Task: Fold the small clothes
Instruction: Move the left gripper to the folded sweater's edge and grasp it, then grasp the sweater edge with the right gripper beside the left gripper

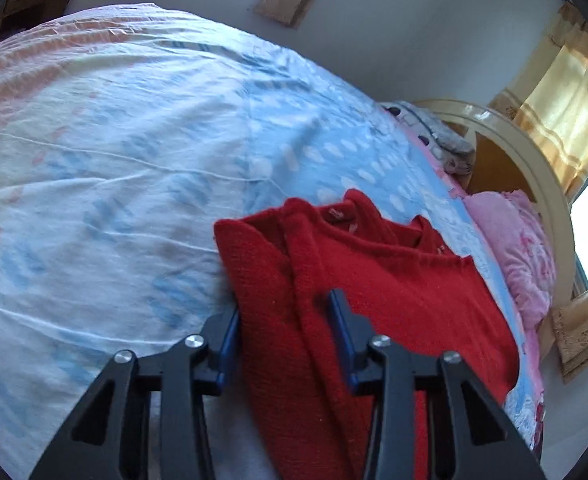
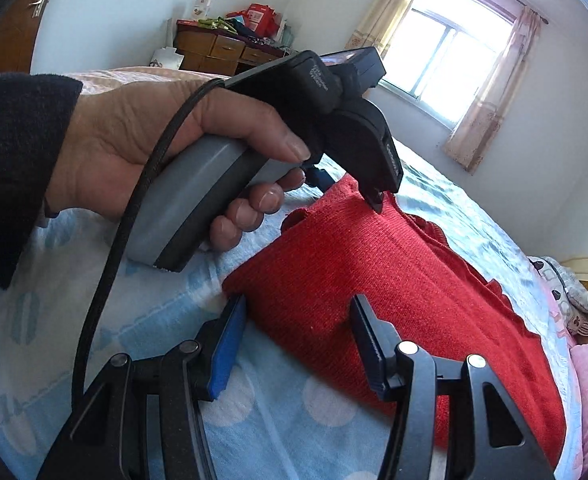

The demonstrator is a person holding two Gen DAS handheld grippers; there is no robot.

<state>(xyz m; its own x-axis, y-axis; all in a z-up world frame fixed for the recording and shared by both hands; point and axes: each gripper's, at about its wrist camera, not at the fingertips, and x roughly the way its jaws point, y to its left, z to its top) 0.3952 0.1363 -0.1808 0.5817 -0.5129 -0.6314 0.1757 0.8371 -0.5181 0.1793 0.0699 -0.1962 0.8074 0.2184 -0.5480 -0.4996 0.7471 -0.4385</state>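
Nearest you, in the left wrist view, your left claw (image 1: 283,316) stood over the near left edge of the red sweater (image 1: 374,280), its blue pads (image 1: 229,344) on either side of a thick fold of the knit; the pads looked to be touching the wool, and the fold filled the gap between them. In the right wrist view your right claw (image 2: 298,320) sat about half open at the sweater's (image 2: 394,280) near corner, with the left pad (image 2: 225,348) on the bedsheet (image 2: 273,412) just beside the hem and the right pad lying over the red knit; nothing was pinched between them.

The sweater lay on the bed, already folded in on itself, with its collar toward the far end and a sleeve edge showing along its right side. Beyond your right claw, your left hand (image 2: 165,140) in a dark sleeve (image 2: 13,168) gripped the grey handle of the left claw (image 2: 374,200), whose tip came down onto the far left part of the sweater; a black cable (image 2: 133,208) looped down from it.

Farther out, the pale blue and white sheet (image 1: 133,140) spread across the bed, with a pink blanket (image 1: 522,248) near the headboard (image 1: 534,160) to the right. At the far wall stood a wooden dresser (image 2: 221,52) with boxes on top, and a curtained window (image 2: 446,40)
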